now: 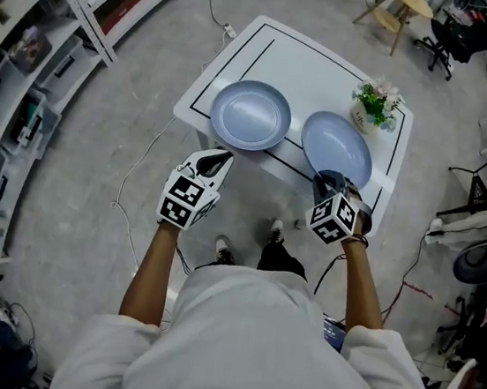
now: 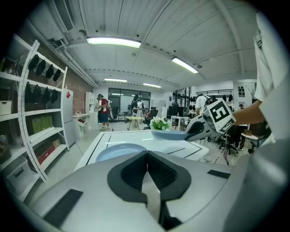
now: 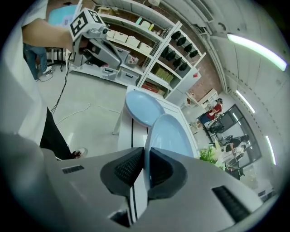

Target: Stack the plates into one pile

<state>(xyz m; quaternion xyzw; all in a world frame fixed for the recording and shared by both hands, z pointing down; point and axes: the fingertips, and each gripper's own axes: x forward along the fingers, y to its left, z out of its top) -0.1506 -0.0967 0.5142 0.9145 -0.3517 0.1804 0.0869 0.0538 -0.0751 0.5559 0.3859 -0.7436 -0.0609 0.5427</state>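
Note:
Two pale blue plates lie side by side on a white table [image 1: 313,69]. The left plate [image 1: 250,115] sits near the table's front left corner. My left gripper [image 1: 220,158] hovers just in front of it, shut and holding nothing. The pads of my right gripper [image 1: 330,181] press on the near rim of the right plate [image 1: 337,146]. In the right gripper view that rim [image 3: 146,136] runs edge-on between the pads of the right gripper [image 3: 146,161]. The left gripper view shows the left plate [image 2: 120,152] ahead and the right plate [image 2: 174,134] held at its rim.
A small pot of flowers [image 1: 376,104] stands at the table's back right, close behind the right plate. Metal shelving [image 1: 28,72] lines the left side. Cables [image 1: 139,175] trail across the floor by the table's front left. Chairs and stands crowd the right.

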